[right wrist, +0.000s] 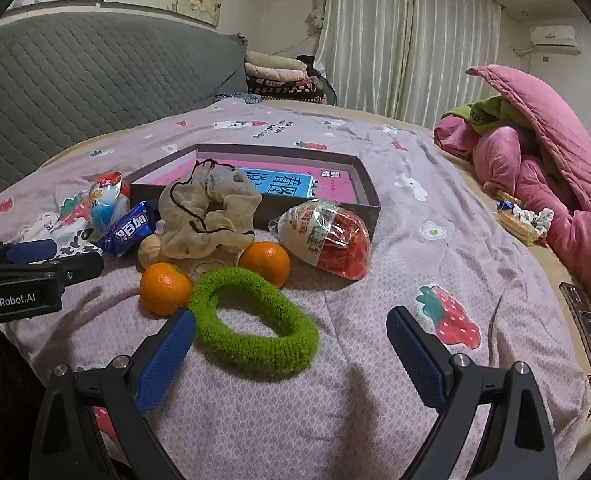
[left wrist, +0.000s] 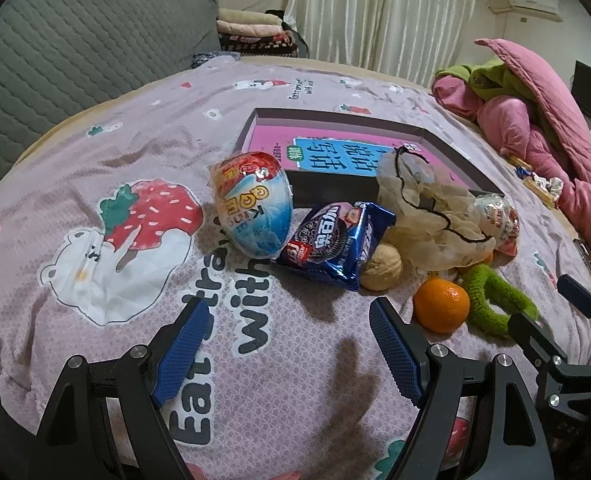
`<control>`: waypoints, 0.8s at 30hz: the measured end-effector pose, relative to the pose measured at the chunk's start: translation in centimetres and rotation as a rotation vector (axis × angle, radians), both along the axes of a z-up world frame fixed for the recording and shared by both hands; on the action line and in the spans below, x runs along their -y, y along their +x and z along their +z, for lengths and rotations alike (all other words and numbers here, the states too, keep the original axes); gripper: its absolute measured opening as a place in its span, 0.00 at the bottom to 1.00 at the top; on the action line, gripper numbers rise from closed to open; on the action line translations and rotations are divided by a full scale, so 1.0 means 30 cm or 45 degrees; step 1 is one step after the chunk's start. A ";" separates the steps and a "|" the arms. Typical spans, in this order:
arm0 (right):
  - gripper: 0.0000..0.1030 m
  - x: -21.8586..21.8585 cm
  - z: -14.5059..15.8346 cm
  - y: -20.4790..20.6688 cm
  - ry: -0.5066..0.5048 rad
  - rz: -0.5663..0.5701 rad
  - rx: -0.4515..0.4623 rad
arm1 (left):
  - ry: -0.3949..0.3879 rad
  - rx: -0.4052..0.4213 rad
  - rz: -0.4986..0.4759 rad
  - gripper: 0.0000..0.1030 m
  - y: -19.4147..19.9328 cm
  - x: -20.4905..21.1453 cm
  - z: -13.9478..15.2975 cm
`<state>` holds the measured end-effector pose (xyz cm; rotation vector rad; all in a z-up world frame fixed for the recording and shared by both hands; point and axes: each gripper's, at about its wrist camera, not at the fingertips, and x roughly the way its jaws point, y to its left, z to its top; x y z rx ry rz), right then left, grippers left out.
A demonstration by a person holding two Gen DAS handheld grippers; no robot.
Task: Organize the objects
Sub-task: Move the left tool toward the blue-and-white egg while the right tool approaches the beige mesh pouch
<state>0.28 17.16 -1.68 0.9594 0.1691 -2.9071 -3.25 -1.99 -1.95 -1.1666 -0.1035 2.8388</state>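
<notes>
A pile of small things lies on the bedspread before a shallow dark box (left wrist: 337, 117) (right wrist: 369, 200) lined with a pink book. From left to right: a blue egg-shaped snack pack (left wrist: 251, 204) (right wrist: 107, 204), a blue biscuit packet (left wrist: 335, 244) (right wrist: 129, 232), a walnut (left wrist: 381, 266) (right wrist: 150, 250), a beige mesh scrunchie (left wrist: 423, 216) (right wrist: 211, 216), two oranges (right wrist: 163, 288) (right wrist: 265, 262), a green knitted ring (left wrist: 495, 300) (right wrist: 295, 344) and a red egg-shaped pack (left wrist: 497, 216) (right wrist: 327, 240). My left gripper (left wrist: 289, 316) is open, short of the biscuit packet. My right gripper (right wrist: 291, 320) is open around the green ring's near side.
A purple strawberry-print bedspread (left wrist: 135, 160) covers the bed. A grey quilted headboard (right wrist: 75, 80) stands at the left, and a heap of pink and green quilts (right wrist: 535, 168) at the right. A phone (right wrist: 583, 328) lies near the right edge. Folded blankets (right wrist: 279, 72) are stacked at the back.
</notes>
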 end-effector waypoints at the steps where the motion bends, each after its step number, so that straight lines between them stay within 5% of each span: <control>1: 0.94 -0.004 -0.001 -0.001 -0.009 -0.007 0.004 | 0.003 -0.003 0.002 0.81 -0.001 0.003 0.001; 24: 0.94 -0.035 0.012 -0.065 -0.031 -0.087 0.006 | 0.058 -0.052 0.050 0.81 -0.093 0.079 0.034</control>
